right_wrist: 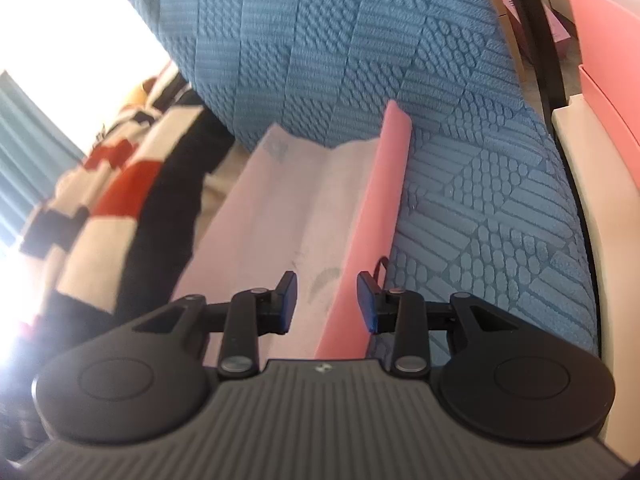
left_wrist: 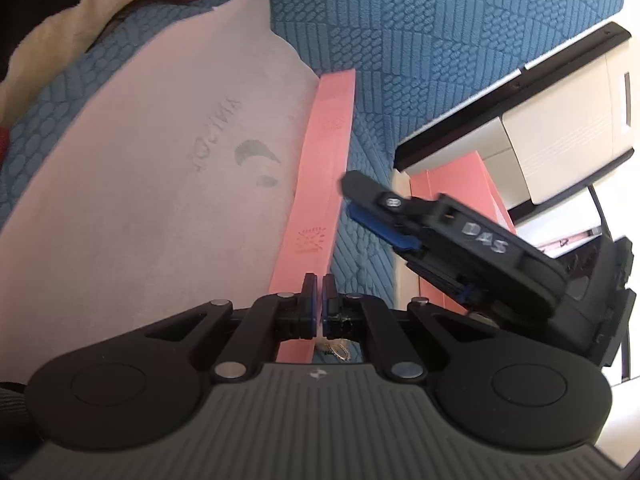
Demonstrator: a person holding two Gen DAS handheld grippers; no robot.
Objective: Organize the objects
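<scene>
A pink box point(left_wrist: 320, 176) with a pale pink fabric bag point(left_wrist: 160, 176) in it lies on the blue textured sofa point(left_wrist: 420, 60). My left gripper point(left_wrist: 320, 300) is shut at the box's near wall; whether it pinches the wall I cannot tell. My right gripper point(left_wrist: 360, 196) comes in from the right, beside the box wall. In the right wrist view the right gripper point(right_wrist: 327, 300) is open, its fingers straddling the pink box wall point(right_wrist: 372, 220), with the bag point(right_wrist: 280, 208) to the left.
More pink boxes point(left_wrist: 460, 188) and a cream-and-black cabinet point(left_wrist: 552, 136) stand to the right of the sofa. A red, white and black striped cloth point(right_wrist: 112, 200) lies left of the box. A pink box point(right_wrist: 608, 40) is at the far right.
</scene>
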